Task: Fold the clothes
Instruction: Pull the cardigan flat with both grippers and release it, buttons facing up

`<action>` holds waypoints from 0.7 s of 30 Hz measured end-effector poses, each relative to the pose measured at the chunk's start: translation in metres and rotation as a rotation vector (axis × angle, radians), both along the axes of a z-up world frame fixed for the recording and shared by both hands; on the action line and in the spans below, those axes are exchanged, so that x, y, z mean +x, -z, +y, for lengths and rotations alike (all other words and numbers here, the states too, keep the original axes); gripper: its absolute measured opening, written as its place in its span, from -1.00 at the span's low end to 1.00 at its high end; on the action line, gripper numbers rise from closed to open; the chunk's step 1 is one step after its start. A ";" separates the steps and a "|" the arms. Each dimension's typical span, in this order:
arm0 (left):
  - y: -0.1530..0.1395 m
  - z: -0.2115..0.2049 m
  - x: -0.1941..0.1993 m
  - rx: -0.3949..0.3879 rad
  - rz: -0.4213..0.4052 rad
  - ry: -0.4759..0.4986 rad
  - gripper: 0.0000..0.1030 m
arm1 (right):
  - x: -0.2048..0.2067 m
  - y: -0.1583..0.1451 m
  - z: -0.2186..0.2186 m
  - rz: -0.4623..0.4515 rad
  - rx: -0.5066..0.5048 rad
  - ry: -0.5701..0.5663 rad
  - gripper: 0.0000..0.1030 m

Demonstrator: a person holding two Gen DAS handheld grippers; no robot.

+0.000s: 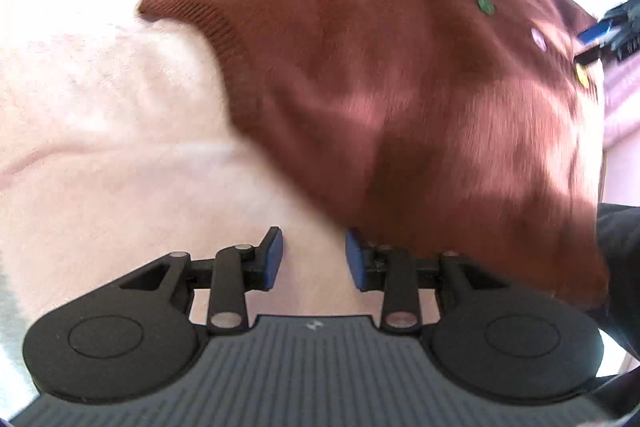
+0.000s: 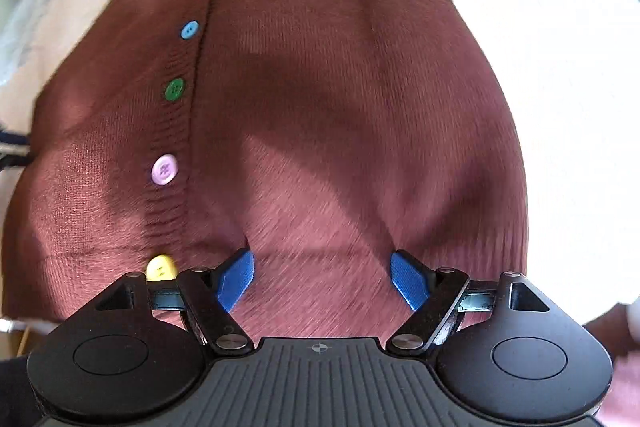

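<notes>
Right wrist: brown knit cardigan [image 2: 320, 107] lies flat (coloured buttons [image 2: 164, 169]).

Left gripper [image 1: 314, 259] and right gripper [image 2: 322, 281] both gape, empty.

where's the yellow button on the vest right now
In the right wrist view the yellow button sits lowest on the brown vest's placket, below the lilac button, just beside the right hand-held gripper's left finger.

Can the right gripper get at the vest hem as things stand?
Probably yes. The right gripper is open, with the vest hem lying right between its fingers. Nothing covers the hem there; the yellow button sits off to the side, outside the fingers.
</notes>
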State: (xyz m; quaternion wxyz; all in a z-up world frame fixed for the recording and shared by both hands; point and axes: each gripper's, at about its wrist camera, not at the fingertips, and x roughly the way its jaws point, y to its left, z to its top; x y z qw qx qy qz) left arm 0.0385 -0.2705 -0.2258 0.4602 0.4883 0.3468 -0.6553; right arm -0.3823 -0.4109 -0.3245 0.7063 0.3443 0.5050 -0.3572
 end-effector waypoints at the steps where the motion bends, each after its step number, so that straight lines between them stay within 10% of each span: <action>1: -0.007 0.005 0.005 0.001 -0.008 0.013 -0.47 | 0.004 -0.007 0.014 -0.008 -0.002 0.041 0.53; 21: -0.066 0.050 -0.010 -0.005 -0.168 0.216 -0.46 | 0.120 -0.077 0.165 -0.197 -0.006 -0.119 0.53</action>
